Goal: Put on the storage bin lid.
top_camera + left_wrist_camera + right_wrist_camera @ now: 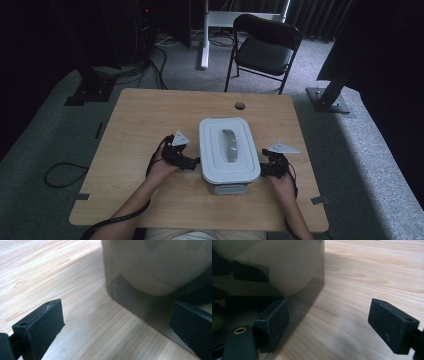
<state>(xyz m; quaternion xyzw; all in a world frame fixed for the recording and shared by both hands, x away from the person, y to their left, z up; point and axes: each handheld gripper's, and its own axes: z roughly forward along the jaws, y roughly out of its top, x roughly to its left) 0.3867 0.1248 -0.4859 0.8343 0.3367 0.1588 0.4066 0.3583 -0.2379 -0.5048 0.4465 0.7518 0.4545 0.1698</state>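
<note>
Two grippers bracket a lidded plastic storage box (pixel 229 150) on the wooden table (pixel 150 115). From the high view I see my left gripper (pixel 189 161) just off the box's left wall, near its front corner, and my right gripper (pixel 264 169) against the opposite wall, level with it. The box's white lid (pixel 210 145) is on, with a grey handle (pixel 229 145) lying along its middle.

In the left gripper view the left gripper (pixel 120 322) has its jaws spread wide and nothing between them but bare wood; the box's translucent grey wall (pixel 140 290) stands just ahead, its corner between the two jaws, the right-hand jaw in front of it.

In the right gripper view the right gripper (pixel 329 320) is likewise wide open and holds nothing; the box's smoky wall (pixel 274 270) rises beside its left-hand jaw, too close for me to tell whether they touch.
</note>
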